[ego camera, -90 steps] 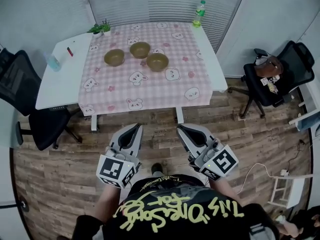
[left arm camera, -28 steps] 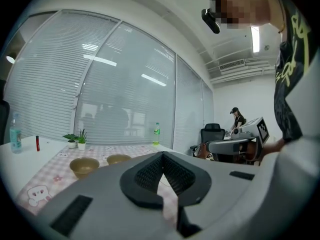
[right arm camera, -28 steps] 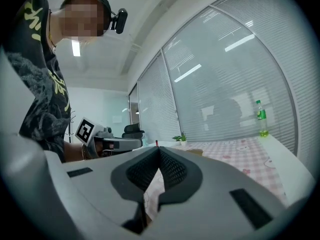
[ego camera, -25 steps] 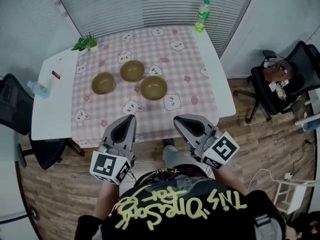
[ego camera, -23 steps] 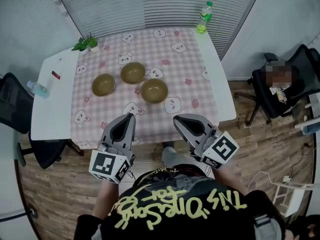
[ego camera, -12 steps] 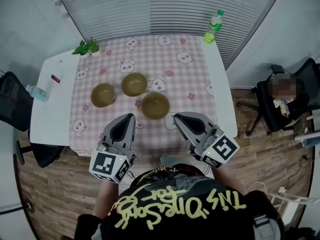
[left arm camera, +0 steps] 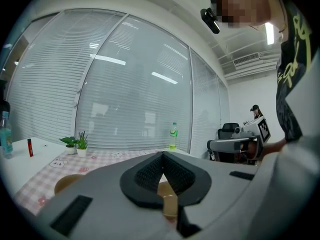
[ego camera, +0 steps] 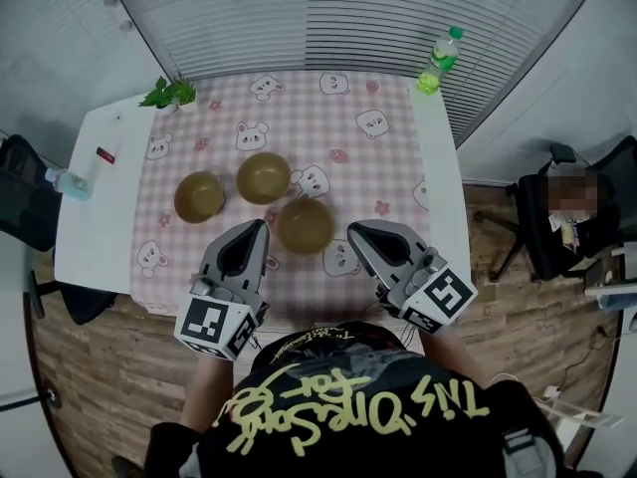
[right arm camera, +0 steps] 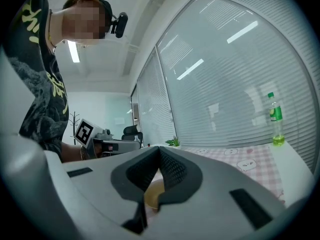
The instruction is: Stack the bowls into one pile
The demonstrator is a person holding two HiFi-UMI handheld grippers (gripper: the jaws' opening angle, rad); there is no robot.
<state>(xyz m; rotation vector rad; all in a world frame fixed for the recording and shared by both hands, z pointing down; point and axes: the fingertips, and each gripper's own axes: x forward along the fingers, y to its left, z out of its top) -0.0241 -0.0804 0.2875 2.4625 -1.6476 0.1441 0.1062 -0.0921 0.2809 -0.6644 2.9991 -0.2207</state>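
Bowls [ego camera: 264, 177] sit unstacked on the pink checked cloth [ego camera: 299, 113], left gripper [ego camera: 260, 227] and right gripper [ego camera: 354, 235] both pressed together.

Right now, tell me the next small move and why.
Probably open the right gripper and ease it toward the nearest bowl: its jaws are shut and empty, and that bowl sits apart from the back bowl and left bowl.

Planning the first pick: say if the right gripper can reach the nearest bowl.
Probably yes: the nearest bowl sits just beside the right gripper, nothing between, though its jaws are shut.
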